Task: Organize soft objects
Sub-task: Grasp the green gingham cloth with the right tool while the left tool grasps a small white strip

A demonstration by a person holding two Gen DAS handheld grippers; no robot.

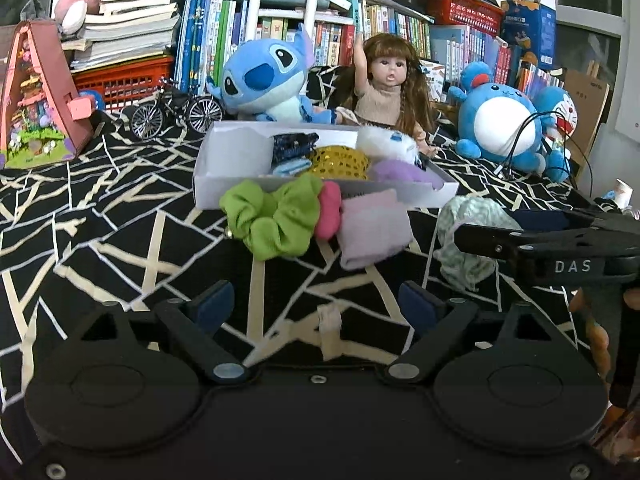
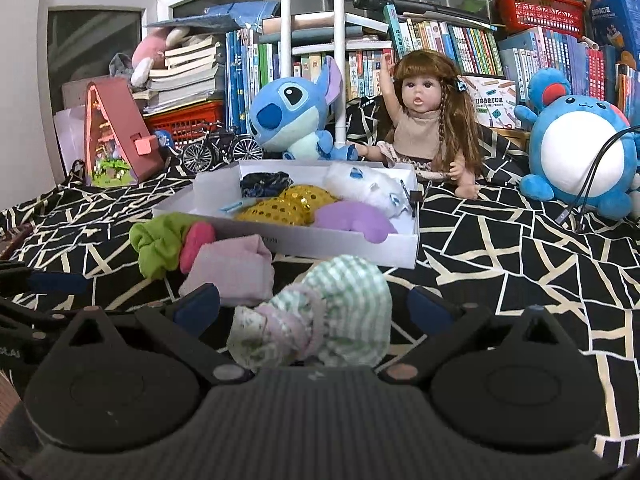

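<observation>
Both my grippers stand wide open, holding nothing. The green striped cloth (image 2: pixel 320 316) lies on the bench between the right gripper (image 2: pixel 314 306) fingers, before the white box (image 2: pixel 352 246). I should close squarely mid-bundle.

In the lower part of the frame we see our left gripper (image 1: pixel 316 300) with its jaws wide apart and only the black patterned cloth (image 1: pixel 120 232) between them. Above it, at the centre, lie a green scrunchie (image 1: pixel 272 216), a pink piece (image 1: pixel 329 216) and a pale pink sock (image 1: pixel 374 228), just in front of the white box (image 1: pixel 224 160). At the right edge the other gripper (image 1: pixel 568 240) reaches in near a green-striped sock (image 1: pixel 468 248).
</observation>
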